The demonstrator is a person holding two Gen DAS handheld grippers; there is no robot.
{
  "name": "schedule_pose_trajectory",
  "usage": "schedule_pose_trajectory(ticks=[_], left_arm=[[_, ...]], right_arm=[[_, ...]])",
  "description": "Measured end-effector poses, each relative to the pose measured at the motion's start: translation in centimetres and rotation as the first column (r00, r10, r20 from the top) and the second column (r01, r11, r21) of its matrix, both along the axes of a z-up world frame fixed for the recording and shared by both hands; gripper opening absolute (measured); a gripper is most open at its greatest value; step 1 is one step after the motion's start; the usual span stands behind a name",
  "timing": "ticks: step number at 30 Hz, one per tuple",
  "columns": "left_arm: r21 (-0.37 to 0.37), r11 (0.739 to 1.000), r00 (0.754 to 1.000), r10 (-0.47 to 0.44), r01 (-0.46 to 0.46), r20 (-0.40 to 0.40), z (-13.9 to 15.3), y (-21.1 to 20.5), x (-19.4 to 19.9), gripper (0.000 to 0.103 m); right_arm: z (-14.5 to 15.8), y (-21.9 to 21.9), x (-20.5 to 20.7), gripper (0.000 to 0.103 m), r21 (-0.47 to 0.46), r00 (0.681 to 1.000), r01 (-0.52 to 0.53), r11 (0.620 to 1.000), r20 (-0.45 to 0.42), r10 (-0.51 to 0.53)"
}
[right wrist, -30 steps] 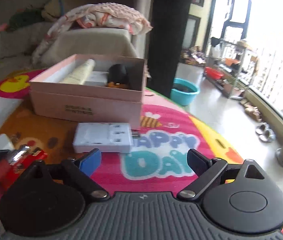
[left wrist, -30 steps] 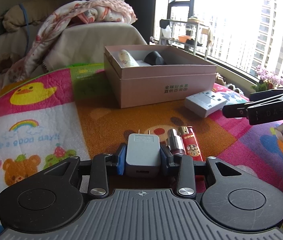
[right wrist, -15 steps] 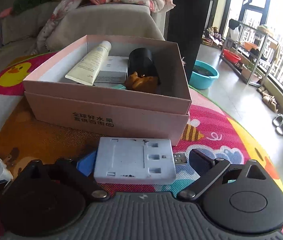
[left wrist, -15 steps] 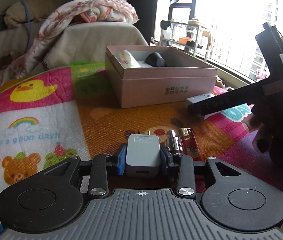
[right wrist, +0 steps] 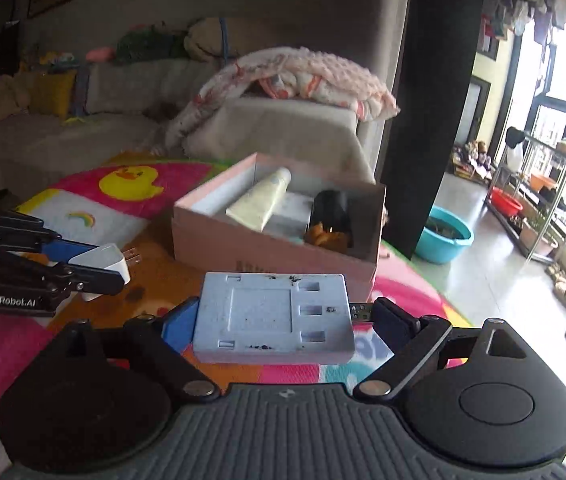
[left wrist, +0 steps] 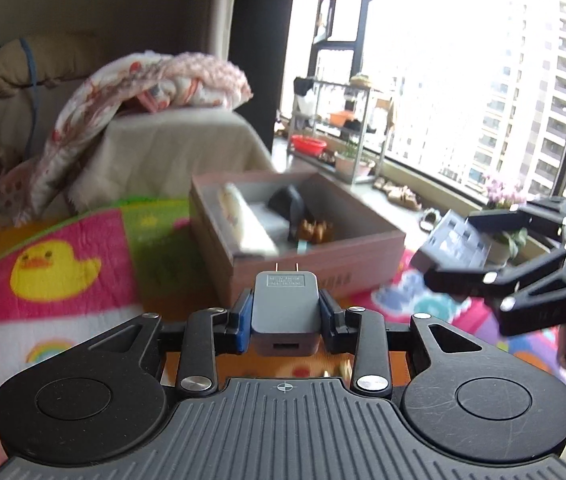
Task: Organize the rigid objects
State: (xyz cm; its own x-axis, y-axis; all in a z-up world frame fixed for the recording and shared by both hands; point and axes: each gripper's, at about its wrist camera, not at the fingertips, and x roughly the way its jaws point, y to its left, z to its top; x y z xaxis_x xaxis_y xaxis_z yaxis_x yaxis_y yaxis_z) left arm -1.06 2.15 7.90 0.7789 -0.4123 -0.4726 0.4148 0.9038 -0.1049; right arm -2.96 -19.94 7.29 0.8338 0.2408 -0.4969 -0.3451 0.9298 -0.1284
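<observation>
1. While both hands are up off the playmat [left wrist: 63,240], the left gripper [left wrist: 285,316] has its fingers clamped on the gray charger plug [left wrist: 285,306], prongs pointing at 12 o'clock toward the pink box [left wrist: 315,256].
2. Right gripper [right wrist: 279,320] fingers squeeze the white adapter block [right wrist: 273,322], box at its 12 o'clock too.

One wall charger [left wrist: 285,307], one white adapter block [right wrist: 273,323], one pink box [right wrist: 243,249], two grippers

- The grey plug adapter [left wrist: 285,307] hangs above the mat, prongs pointing toward the box, pinched at its sides.
- The flat white charger [right wrist: 274,317] is held level, its USB plug sticking out to the right.
- The pink open box [right wrist: 259,246] holds a cream tube [right wrist: 261,203], a black cylinder [right wrist: 331,210] and a small brown item [right wrist: 325,236].
</observation>
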Motion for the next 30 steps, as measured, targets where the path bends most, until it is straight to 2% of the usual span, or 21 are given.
schedule_pose_trajectory(ticks=[4, 6, 8, 10, 11, 14, 18, 20, 22, 26, 30], left_arm=[[-0.018, 1.0, 0.993, -0.021, 0.024, 0.119, 6.3, -1.7, 4.7, 0.037], [-0.073, 0.997, 0.989, -0.017, 0.028, 0.148, 8.7, -2.5, 7.5, 0.037], [-0.122, 0.992, 0.995, -0.03, 0.042, 0.1, 9.5, -3.2, 10.5, 0.037], [-0.13, 0.99, 0.998, -0.055, 0.049, -0.04, 8.7, -4.3, 14.2, 0.037], [-0.131, 0.99, 0.996, -0.053, 0.042, -0.078, 8.0, -4.7, 15.5, 0.037], [-0.096, 0.995, 0.997, -0.007, 0.0, -0.077, 5.4, -5.6, 16.9, 0.037], [-0.09, 0.996, 0.999, -0.013, 0.008, -0.052, 2.5, -4.7, 14.7, 0.037], [-0.058, 0.998, 1.0, -0.011, 0.009, -0.03, 1.3, -3.8, 12.0, 0.037], [-0.025, 1.0, 1.0, -0.019, 0.019, -0.022, -0.1, -3.3, 8.8, 0.037], [0.011, 0.996, 0.991, -0.084, 0.085, -0.102, -2.8, -2.0, 3.0, 0.037], [0.004, 0.995, 0.975, -0.093, 0.096, -0.2, -5.5, -0.5, -1.0, 0.037]], right_arm=[[2.5, 1.7, 3.5, 0.091, -0.031, 0.995, 0.038, 0.999, 0.088, -0.036], [3.6, 2.5, 5.3, 0.091, -0.032, 0.992, 0.048, 0.998, 0.121, -0.044], [4.4, 3.1, 6.9, 0.091, -0.017, 0.986, 0.052, 0.999, 0.157, -0.048], [4.5, 3.8, 8.3, 0.092, -0.024, 0.982, 0.042, 0.999, 0.188, -0.037], [4.2, 4.2, 9.1, 0.097, -0.041, 0.983, 0.032, 0.999, 0.183, -0.024], [2.9, 4.8, 10.4, 0.099, -0.044, 0.993, 0.019, 0.999, 0.118, -0.014], [0.6, 2.9, 9.1, 0.098, 0.086, 0.999, 0.029, 0.996, -0.016, -0.027], [-0.9, 2.1, 7.4, 0.098, 0.106, 0.998, 0.014, 0.994, -0.066, -0.007], [-2.7, 1.5, 5.4, 0.098, 0.087, 0.995, 0.004, 0.996, -0.099, 0.005], [-5.6, 0.8, 2.3, 0.098, 0.039, 0.99, 0.035, 0.999, -0.135, -0.03], [-6.6, 0.2, 1.1, 0.098, 0.086, 0.985, 0.072, 0.994, -0.164, -0.057]])
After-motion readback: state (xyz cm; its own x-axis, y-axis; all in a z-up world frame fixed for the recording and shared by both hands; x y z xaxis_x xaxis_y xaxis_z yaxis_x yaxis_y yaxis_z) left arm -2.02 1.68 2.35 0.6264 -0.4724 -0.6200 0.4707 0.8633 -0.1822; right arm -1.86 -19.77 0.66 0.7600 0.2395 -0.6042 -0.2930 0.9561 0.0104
